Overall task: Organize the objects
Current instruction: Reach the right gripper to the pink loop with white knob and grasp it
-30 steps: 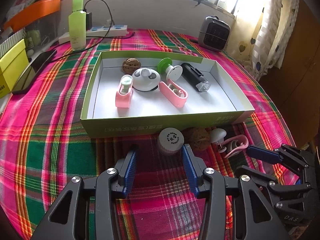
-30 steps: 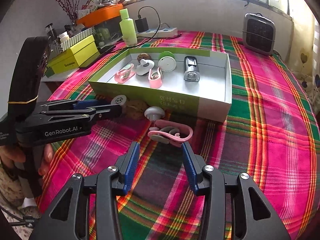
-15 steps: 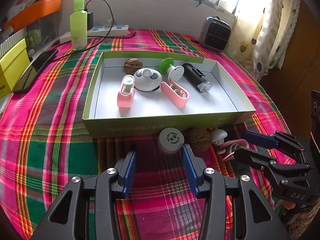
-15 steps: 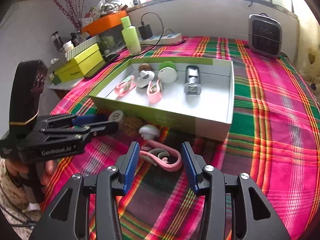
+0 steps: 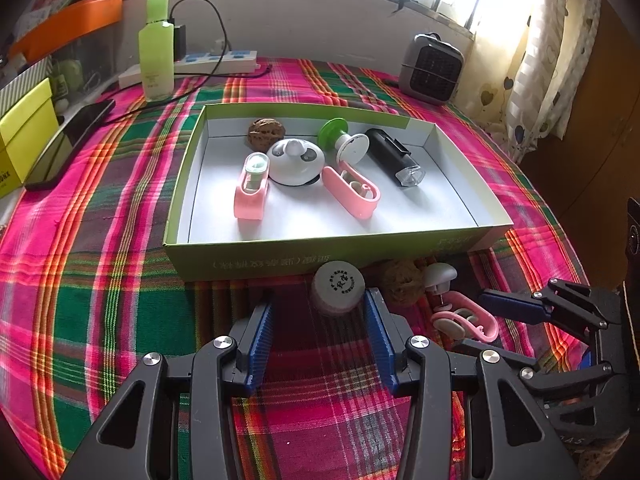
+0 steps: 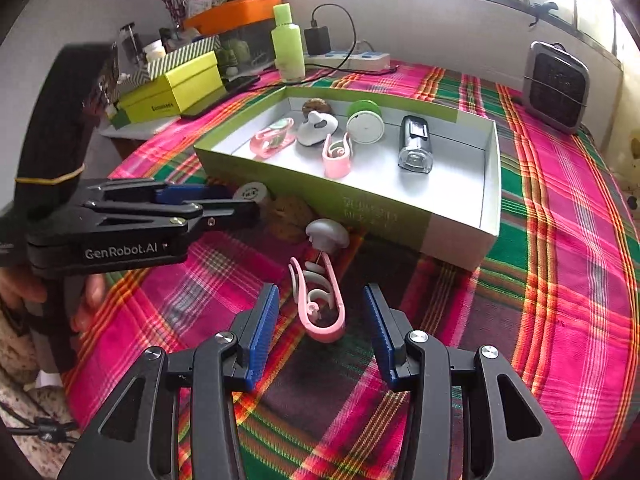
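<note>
A green box [image 5: 320, 248] with a white floor holds a walnut, a white round gadget, two pink clips, a green-and-white spool and a black lamp. In front of it lie a grey round cap [image 5: 338, 288], a walnut [image 5: 402, 282], a white knob [image 5: 440, 276] and a pink clip [image 6: 320, 304]. My left gripper [image 5: 320, 336] is open, the cap just past its tips, close to the right pad. My right gripper [image 6: 320, 328] is open, and the pink clip lies lengthwise between its pads, untouched. Both grippers also appear from the side: left gripper [image 6: 240, 202], right gripper [image 5: 472, 320].
A green bottle [image 5: 156, 64], a power strip [image 5: 200, 64] with a plugged charger and a grey heater [image 5: 432, 68] stand behind the box. A phone [image 5: 68, 144] and a yellow box [image 5: 24, 136] lie at the left. A hand [image 6: 84, 300] holds the left gripper's handle.
My right gripper came forward and rolled; the pink clip, earlier crosswise ahead of it, now lies lengthwise between its pads. The left gripper has stayed where it was.
</note>
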